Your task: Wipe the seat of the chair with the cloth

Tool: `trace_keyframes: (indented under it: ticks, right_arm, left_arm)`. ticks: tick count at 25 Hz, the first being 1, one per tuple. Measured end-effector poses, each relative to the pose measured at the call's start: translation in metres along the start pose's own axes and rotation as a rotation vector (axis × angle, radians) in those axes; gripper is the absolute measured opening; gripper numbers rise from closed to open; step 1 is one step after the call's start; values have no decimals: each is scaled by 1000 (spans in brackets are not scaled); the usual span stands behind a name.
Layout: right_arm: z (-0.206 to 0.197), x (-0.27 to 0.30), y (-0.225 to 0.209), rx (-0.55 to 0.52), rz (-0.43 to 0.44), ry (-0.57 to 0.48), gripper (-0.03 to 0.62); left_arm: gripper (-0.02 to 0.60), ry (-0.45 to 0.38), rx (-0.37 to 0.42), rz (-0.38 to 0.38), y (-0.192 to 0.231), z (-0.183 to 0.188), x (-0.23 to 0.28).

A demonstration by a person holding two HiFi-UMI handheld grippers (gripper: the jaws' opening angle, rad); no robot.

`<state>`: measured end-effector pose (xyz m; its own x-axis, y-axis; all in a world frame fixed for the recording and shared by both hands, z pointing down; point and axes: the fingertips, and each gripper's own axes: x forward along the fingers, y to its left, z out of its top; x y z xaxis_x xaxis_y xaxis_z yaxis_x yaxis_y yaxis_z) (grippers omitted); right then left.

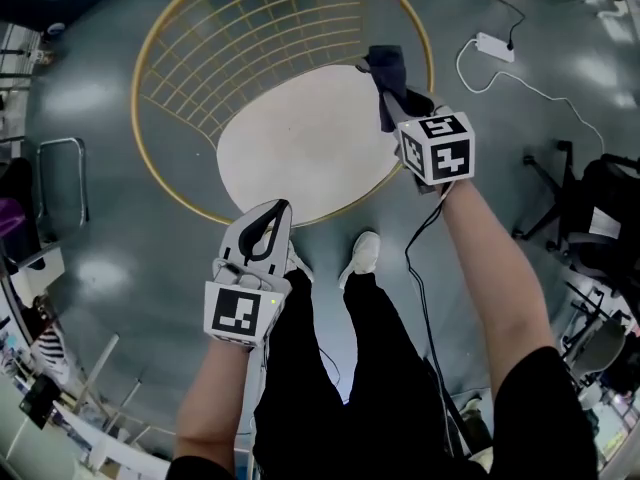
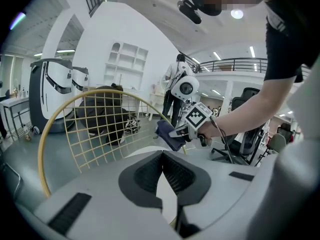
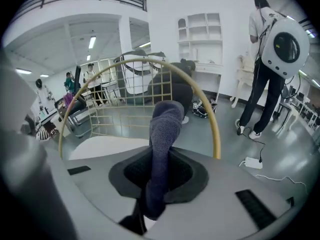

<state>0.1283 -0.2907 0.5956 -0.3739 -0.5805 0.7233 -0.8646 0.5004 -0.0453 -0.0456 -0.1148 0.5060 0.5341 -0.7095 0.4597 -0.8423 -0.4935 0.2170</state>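
While my right claw (image 1: 393, 110) clamps the dark cloth (image 1: 386, 70) above the seat (image 1: 290, 148) at its far right edge, my left claw (image 1: 277, 216) sits closed, empty, by the front. Lower cloth flat, sweep overlapping strokes, avoid snagging the wire backrest (image 1: 245, 28).

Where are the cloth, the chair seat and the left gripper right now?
cloth (image 1: 388, 73), head view, on its bunched dark top.
chair seat (image 1: 295, 148), head view, middle of the white pad.
left gripper (image 1: 281, 208), head view, tips of its closed jaws.
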Motion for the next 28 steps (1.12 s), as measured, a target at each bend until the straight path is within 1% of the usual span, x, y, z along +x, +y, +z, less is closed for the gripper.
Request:
trace_keyframes:
  ticks: [4,12,16,19,21,24,28]
  right_arm:
    - [28,-57,12,-9,47,-66,64]
    - [87,-195,35,-16,124,-223,64]
    - [105,-271,50,-42,172,-275,64]
    - [106,-318,67,-59,212,-295,64]
    - [99,-342,82,-78,238,-294,64]
    - [83,-371,108,-103,272,-284,64]
    - [60,-398,148,-110,311,-274,64]
  left_arm:
    - [12,10,38,5,-18,28,-19]
    - [12,-49,35,58,-77,102,-71]
    - [12,-79,29,97,-114,134,-108]
    - [12,-102,28,128,-140,151,-142]
    - [12,-115,21,145,-156,154,-163]
    - [12,-118,15,153,-177,149,-194]
    - [13,-114,19,149,-193,136,-227]
